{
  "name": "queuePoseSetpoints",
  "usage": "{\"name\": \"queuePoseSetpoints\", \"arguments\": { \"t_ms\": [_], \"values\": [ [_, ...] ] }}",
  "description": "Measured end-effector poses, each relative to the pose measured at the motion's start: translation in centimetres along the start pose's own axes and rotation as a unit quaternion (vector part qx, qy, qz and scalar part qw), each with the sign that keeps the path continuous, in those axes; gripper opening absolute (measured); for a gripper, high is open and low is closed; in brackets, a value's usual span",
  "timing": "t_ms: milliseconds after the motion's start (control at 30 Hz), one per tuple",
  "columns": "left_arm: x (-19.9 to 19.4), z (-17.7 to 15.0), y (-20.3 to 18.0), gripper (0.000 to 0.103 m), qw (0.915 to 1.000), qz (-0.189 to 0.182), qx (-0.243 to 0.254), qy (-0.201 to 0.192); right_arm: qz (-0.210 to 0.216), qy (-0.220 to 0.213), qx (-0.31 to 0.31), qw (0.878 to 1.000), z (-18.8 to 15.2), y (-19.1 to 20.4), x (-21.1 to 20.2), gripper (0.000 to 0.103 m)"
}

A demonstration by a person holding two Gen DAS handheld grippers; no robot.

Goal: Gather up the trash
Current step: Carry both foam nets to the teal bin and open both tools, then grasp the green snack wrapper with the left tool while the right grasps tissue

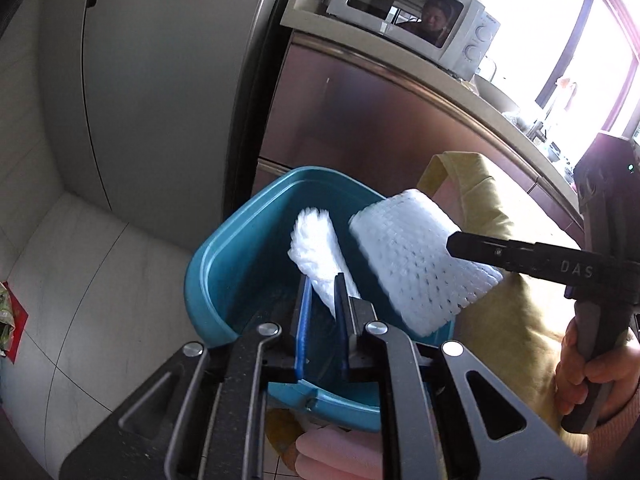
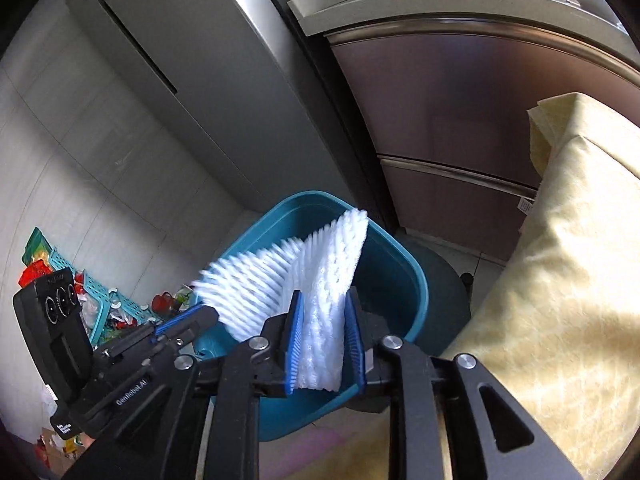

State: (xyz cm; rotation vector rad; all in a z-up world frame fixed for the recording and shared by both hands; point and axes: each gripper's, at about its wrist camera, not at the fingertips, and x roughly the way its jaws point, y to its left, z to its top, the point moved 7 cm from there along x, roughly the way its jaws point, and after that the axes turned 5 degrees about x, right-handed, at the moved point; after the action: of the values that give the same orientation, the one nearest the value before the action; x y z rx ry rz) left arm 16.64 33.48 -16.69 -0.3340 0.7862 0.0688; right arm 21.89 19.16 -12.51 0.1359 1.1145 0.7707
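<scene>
A teal plastic bin (image 1: 240, 256) stands on the floor below both grippers; it also shows in the right wrist view (image 2: 396, 272). My left gripper (image 1: 322, 284) is shut on a white foam net sleeve (image 1: 316, 248) over the bin's opening. My right gripper (image 2: 322, 300) is shut on a second, wider white foam net sleeve (image 2: 332, 280), also held above the bin. In the left wrist view that sleeve (image 1: 420, 256) hangs from the right gripper's black fingers (image 1: 500, 254). In the right wrist view the left gripper (image 2: 180, 324) holds its sleeve (image 2: 248, 280) at the left.
A grey fridge (image 1: 160, 80) stands behind the bin, beside a brown cabinet (image 1: 380, 120) with a microwave (image 1: 420, 12) on top. A yellow cloth (image 2: 560, 260) covers something at the right. Teal baskets with clutter (image 2: 88, 292) sit on the floor at the left.
</scene>
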Motion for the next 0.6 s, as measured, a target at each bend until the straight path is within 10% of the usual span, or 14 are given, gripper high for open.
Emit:
{"name": "queuePoseSetpoints", "arguments": {
  "t_ms": [333, 600],
  "values": [
    [-0.1, -0.6, -1.5, 0.019, 0.9999, -0.008, 0.001, -0.014, 0.009, -0.022, -0.007, 1.000, 0.3, -0.6, -1.0, 0.030],
    [-5.0, 0.6, -9.9, 0.035, 0.9911, -0.067, 0.091, -0.070, 0.014, -0.099, -0.052, 0.994, -1.7, -1.9, -10.3, 0.041]
  ]
}}
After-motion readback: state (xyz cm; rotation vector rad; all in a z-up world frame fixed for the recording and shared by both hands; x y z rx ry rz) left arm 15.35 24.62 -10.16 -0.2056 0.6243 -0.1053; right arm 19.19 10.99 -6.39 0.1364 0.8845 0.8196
